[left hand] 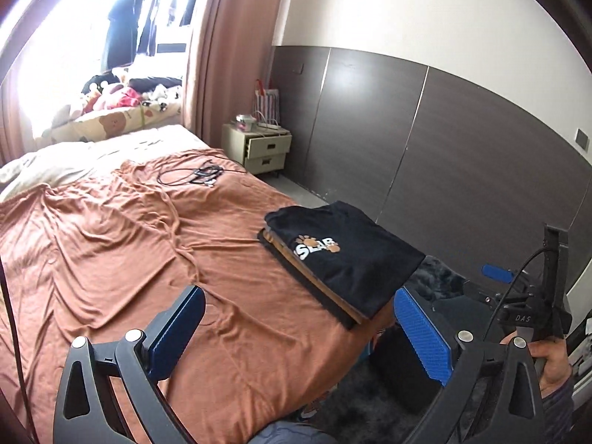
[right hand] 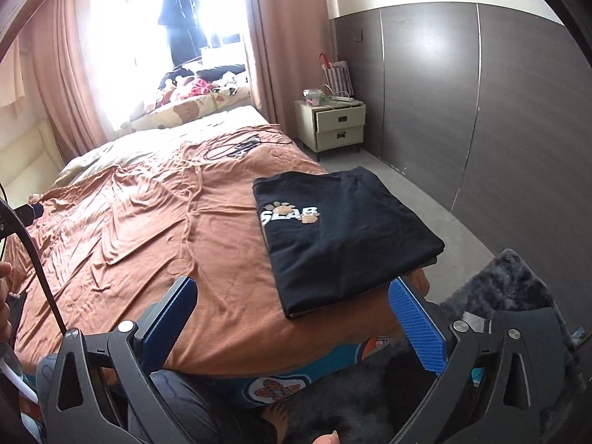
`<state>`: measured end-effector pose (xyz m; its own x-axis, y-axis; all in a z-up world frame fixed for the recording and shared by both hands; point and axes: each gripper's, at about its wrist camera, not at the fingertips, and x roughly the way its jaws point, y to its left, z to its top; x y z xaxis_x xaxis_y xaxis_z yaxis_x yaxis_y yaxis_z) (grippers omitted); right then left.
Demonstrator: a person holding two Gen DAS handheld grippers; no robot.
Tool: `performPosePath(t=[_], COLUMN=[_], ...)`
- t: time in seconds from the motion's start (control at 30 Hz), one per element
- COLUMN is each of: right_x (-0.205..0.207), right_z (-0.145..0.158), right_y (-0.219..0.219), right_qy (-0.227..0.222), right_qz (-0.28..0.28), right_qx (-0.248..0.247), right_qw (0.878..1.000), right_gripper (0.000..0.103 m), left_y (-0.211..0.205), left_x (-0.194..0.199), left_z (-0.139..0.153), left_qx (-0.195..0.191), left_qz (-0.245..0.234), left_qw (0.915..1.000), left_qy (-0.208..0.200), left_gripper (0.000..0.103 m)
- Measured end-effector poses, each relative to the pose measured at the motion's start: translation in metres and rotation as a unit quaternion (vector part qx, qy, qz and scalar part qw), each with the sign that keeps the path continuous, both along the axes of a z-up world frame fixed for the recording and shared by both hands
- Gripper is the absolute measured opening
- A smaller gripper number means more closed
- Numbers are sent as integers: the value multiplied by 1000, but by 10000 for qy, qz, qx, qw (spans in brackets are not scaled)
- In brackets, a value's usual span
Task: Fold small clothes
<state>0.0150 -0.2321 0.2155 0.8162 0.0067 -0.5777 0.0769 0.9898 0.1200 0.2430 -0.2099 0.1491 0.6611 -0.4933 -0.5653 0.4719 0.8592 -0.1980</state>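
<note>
A folded black shirt (left hand: 347, 255) with paw prints lies on top of a small pile at the corner of the bed with the orange sheet (left hand: 129, 244), and the left gripper (left hand: 299, 336) hangs wide open with nothing in it.

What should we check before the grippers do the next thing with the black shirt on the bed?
1. Left hand-held gripper is empty: ok, jaws wide, nothing between them.
2. Right hand-held gripper is empty: ok, jaws wide, nothing between them.
3. Black shirt is folded: ok, a flat rectangle with the paw print up.
4. Shirt sits squarely on the stack of folded clothes under it: ok, but near the corner of the bed.
5. More small clothes waiting to be folded: cannot tell, none seen on the orange cover.
6. Cables are out of the way: ok, far up the bed.
</note>
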Motion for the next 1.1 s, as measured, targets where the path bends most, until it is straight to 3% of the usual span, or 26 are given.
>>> performPosePath(t=[0.4, 0.8, 1.1], right_x=[-34, -64, -79], right_z=[5, 3, -17], right_y=[47, 88, 97], right_qy=[-299, -397, -563], right_qz=[63, 307, 491], right_qx=[-6, -54, 117], right_qw=[9995, 9987, 9971], right_gripper=[103, 103, 103], left_y=[73, 140, 176], left_x=[-42, -97, -137], left_z=[9, -4, -24], left_qx=[-98, -78, 129], left_qz=[225, 1114, 1625], left_qw=[9997, 9934, 9860], left_qy=[-91, -255, -337], left_gripper=[103, 103, 103])
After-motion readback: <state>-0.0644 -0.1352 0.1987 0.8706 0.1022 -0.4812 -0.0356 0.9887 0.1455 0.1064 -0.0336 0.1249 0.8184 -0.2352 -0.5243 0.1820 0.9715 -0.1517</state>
